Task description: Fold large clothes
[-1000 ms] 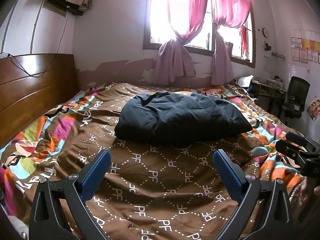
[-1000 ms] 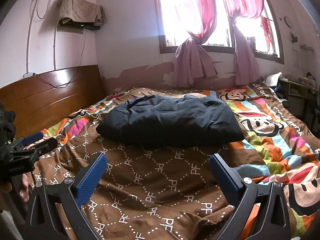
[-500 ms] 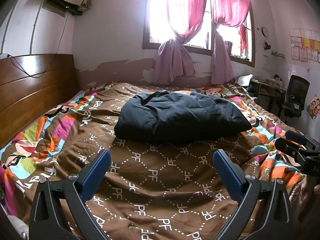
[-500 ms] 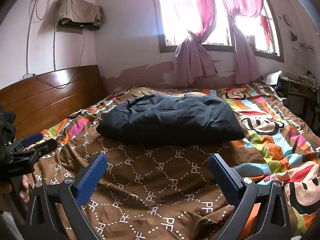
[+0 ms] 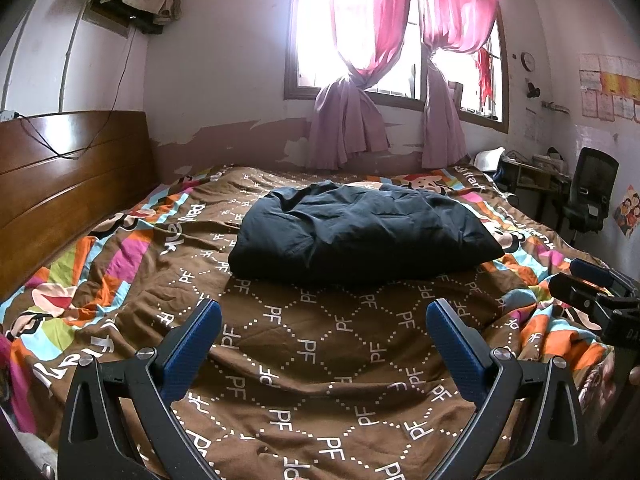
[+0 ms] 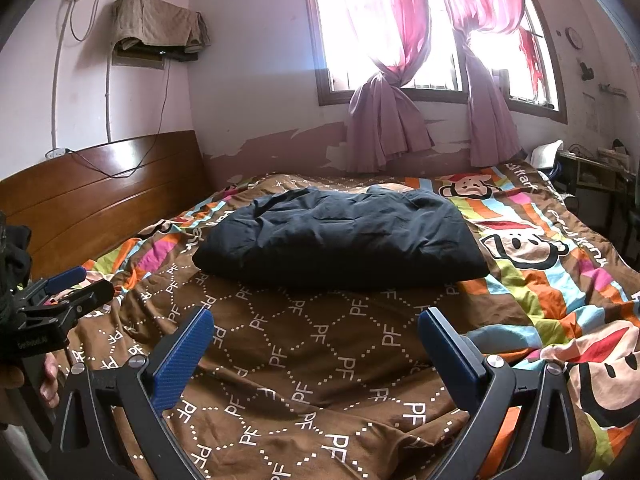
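**Bedroom, two handheld grippers, one dark garment on bed**

Left wrist view:
- Left gripper (image 5: pixel 323 336): blue-padded fingers spread wide apart, nothing between them, held above the near part of the bed.
- Dark navy padded garment (image 5: pixel 360 236): bundled into a puffy, creased mound at mid-bed, lying on the bedspread, well apart from the gripper.
- Bedspread (image 5: pixel 304 352): brown, dotted diamond lattice with "PF" lettering, bright cartoon-monkey stripes along both sides.
- Right gripper (image 5: pixel 592 288): seen side-on at the right edge, over the bedspread's striped border; its finger spacing is not readable from this angle.
- Wooden headboard (image 5: pixel 68 176), left. Pink curtains (image 5: pixel 400 60), knotted, over a bright window. Black office chair (image 5: pixel 592 196), far right.

Right wrist view:
- Right gripper (image 6: pixel 316 340): fingers wide apart, empty, above the brown bedspread (image 6: pixel 320 360).
- Garment (image 6: pixel 344 236): same mound, ahead of the fingers, untouched.
- Left gripper (image 6: pixel 68 292): at the left edge, side-on.
- Person's hand (image 6: pixel 46 376): partly visible below it.
- Cloth-draped wall unit (image 6: pixel 156 28), upper left.
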Motion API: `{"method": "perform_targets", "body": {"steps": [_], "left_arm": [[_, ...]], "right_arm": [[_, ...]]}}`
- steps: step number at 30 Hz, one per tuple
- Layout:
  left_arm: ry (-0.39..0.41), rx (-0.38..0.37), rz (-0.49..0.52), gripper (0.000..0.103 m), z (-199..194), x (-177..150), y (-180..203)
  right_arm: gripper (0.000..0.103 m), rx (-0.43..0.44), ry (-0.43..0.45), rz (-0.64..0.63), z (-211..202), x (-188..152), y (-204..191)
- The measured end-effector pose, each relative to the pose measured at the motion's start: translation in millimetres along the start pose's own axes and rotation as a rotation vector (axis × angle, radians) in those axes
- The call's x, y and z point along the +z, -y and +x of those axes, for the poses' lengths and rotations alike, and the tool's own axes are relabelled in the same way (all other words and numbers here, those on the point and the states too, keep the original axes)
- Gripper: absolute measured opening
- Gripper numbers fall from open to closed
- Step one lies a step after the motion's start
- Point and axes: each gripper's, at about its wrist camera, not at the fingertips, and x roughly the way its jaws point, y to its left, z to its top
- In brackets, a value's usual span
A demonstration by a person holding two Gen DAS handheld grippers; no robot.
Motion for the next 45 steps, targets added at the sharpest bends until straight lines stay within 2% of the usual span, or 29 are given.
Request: {"method": "perform_targets", "body": {"steps": [45], "left_arm": [[-0.002,-0.006,0.018,0.101,-1.1,-1.7,-1.8]], "right_arm": [[0.103,-0.002,-0.001,0.001,-0.3,-0.3,-1.7]]}}
